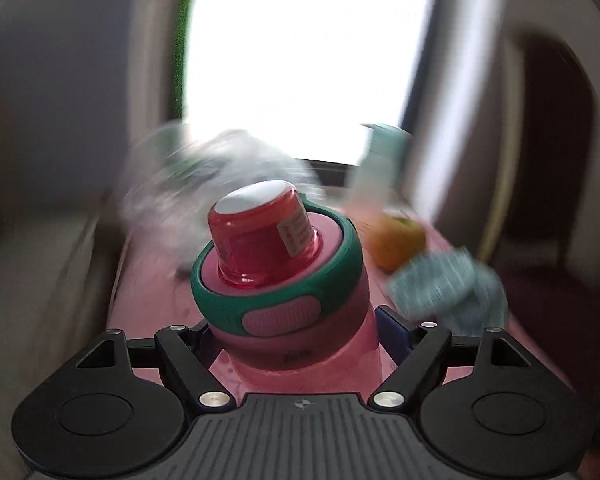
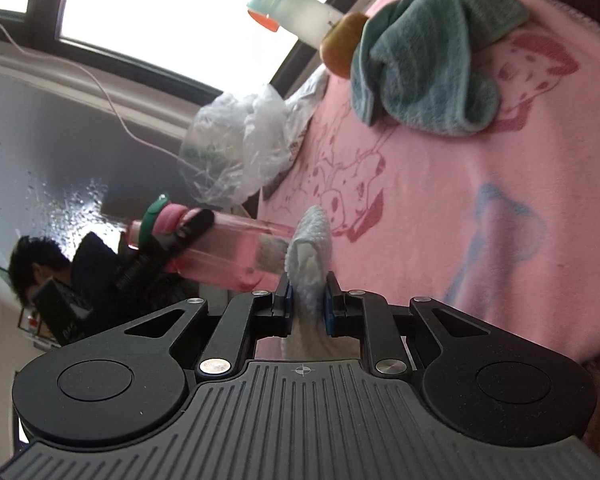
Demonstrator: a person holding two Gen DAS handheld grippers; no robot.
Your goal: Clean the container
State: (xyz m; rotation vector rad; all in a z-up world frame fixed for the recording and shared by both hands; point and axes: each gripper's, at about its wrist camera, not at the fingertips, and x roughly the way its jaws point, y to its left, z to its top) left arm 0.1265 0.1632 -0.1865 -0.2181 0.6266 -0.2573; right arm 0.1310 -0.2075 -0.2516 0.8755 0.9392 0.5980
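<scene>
A clear pink water bottle [image 1: 260, 236] with a green ring lid and a red cap fills the left wrist view. My left gripper [image 1: 298, 332] is shut on its body just below the lid. In the right wrist view the same bottle [image 2: 224, 248] lies tilted in the air off the table's edge, with the left gripper [image 2: 172, 248] around its neck end. My right gripper [image 2: 307, 300] is shut on a pale blue cloth [image 2: 310, 240]. The cloth's far end touches the bottle's base.
A pink printed tablecloth [image 2: 460, 200] covers the table. On it lie a crumpled teal towel [image 2: 424, 60], an apple [image 2: 342, 44], a white bottle [image 2: 300, 16] with a teal cap, and a clear plastic bag [image 2: 236, 144]. A person [image 2: 40, 272] is behind the bottle.
</scene>
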